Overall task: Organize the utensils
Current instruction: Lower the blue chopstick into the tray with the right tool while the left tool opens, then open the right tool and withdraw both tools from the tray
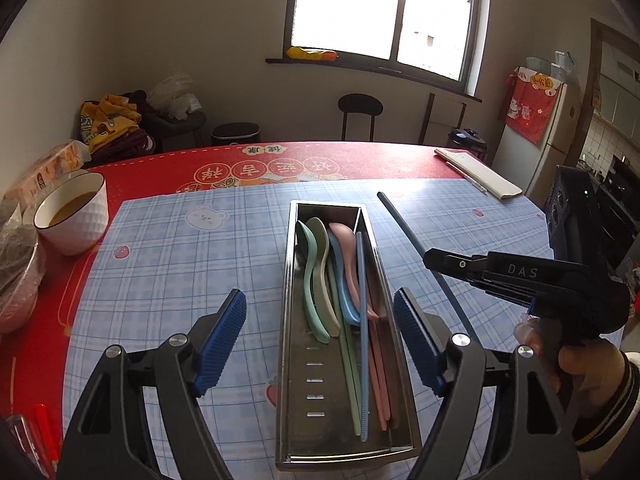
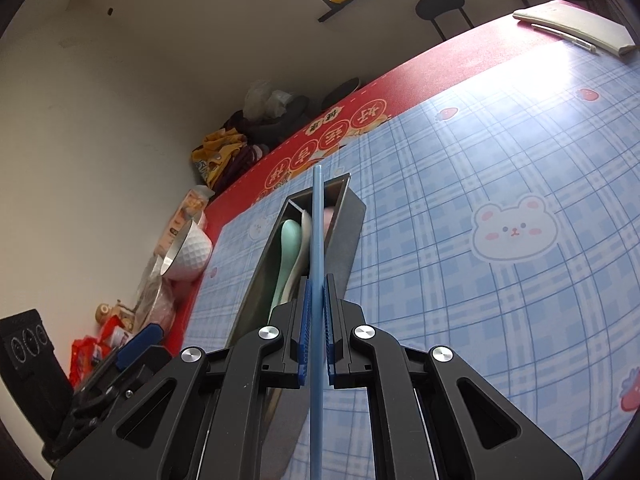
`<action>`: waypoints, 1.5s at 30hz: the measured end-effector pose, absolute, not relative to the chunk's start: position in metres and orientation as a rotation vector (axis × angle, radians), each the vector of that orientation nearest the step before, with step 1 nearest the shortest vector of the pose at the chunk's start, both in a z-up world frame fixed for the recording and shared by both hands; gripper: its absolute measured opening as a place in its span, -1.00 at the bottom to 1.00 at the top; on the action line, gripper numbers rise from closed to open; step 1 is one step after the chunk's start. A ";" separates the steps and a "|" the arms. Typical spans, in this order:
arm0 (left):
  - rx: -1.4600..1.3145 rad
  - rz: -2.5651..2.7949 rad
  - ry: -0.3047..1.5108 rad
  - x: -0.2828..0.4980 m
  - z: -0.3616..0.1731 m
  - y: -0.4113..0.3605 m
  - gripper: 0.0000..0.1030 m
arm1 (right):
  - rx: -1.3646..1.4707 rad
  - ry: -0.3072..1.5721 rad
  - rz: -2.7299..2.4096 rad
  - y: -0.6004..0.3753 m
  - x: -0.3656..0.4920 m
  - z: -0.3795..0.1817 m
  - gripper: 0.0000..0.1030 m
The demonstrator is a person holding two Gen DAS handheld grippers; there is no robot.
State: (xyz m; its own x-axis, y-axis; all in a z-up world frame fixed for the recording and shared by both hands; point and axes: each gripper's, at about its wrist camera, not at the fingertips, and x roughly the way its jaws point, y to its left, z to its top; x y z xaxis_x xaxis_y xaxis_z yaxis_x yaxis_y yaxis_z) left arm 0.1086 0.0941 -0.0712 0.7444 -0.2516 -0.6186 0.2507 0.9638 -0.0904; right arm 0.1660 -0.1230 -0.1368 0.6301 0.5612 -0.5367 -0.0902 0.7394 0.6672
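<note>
My left gripper (image 1: 320, 336) spread wide, empty, over steel tray (image 1: 288, 280) on blue mat (image 1: 180, 280). I count four spoons (image 1: 316, 280) inside. My right gripper (image 2: 316, 320) clamps one blue chopstick (image 2: 317, 240).

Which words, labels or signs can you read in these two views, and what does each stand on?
"DAS": white letters on the black right gripper, seen from the left wrist.
Chinese characters in round medallions on the red tablecloth: upside down and too distorted to read reliably.
Yellow characters on the red cloth draped over the white fridge: too small to read.
Print on the orange box beside the white bowl: blurred.
</note>
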 end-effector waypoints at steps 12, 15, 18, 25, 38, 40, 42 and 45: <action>-0.052 -0.234 0.649 0.095 -0.074 0.132 0.88 | 0.802 0.914 0.238 -0.092 0.170 -0.143 -0.88; -0.057 -0.229 0.647 0.092 -0.074 0.137 0.88 | 0.864 0.936 0.203 -0.090 0.173 -0.150 -0.88; -0.069 -0.226 0.648 0.092 -0.075 0.141 0.88 | 0.911 0.952 0.174 -0.089 0.174 -0.157 -0.88; -0.078 -0.226 0.651 0.091 -0.076 0.145 0.88 | 0.931 0.972 0.180 -0.082 0.177 -0.162 -0.86; -0.042 -0.217 0.629 0.091 -0.067 0.133 0.88 | 0.516 0.851 0.228 -0.097 0.169 -0.114 -0.83; -0.029 -0.212 0.614 0.090 -0.062 0.127 0.88 | 0.416 0.801 0.227 -0.105 0.161 -0.101 -0.83; -0.016 -0.210 0.600 0.089 -0.058 0.121 0.88 | 0.314 0.739 0.219 -0.113 0.150 -0.088 -0.83; 0.005 -0.208 0.571 0.085 -0.050 0.111 0.88 | 0.174 0.640 0.190 -0.124 0.131 -0.069 -0.71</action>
